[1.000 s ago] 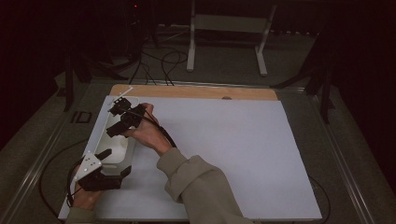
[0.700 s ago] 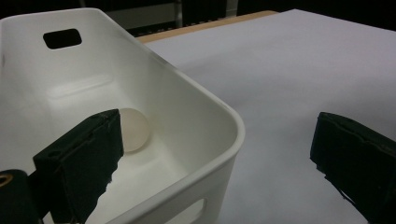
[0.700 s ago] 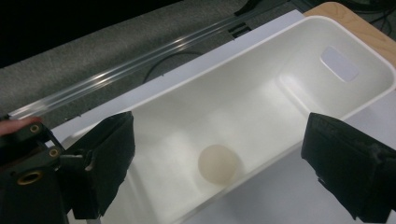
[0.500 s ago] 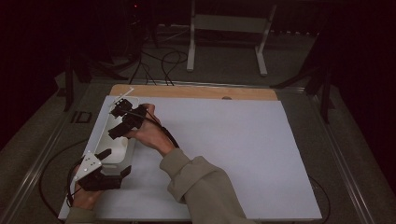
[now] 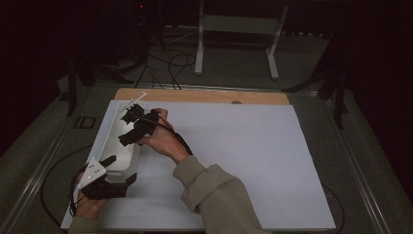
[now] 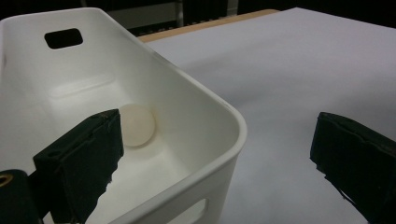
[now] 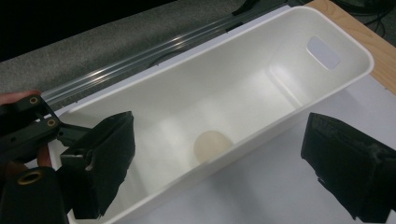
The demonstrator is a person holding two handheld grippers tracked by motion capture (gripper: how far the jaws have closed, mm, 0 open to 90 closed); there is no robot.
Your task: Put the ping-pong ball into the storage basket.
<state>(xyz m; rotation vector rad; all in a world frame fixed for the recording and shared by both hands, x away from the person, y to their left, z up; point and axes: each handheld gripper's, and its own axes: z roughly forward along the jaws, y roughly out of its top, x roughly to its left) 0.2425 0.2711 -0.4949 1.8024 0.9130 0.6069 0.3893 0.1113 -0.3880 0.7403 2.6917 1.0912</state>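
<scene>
A long white bin [image 5: 127, 155] lies along the table's left edge. Inside it rests a small pale ball [image 7: 212, 145], also seen on the bin floor in the left gripper view [image 6: 136, 125]. My left gripper [image 5: 120, 170] is open at the bin's near end. One jaw is inside the bin and the other outside, so the corner of the bin wall [image 6: 233, 122] stands between them. My right gripper [image 5: 128, 125] hovers open over the bin's far half and looks down into the bin [image 7: 243, 88]. Neither gripper holds anything.
The bin stands on a white sheet [image 5: 234, 156] that covers the table, with a wooden strip [image 5: 204, 96] along the far edge. A metal rail [image 5: 44, 165] runs just left of the bin. A white stand [image 5: 238, 29] and cables lie beyond the table.
</scene>
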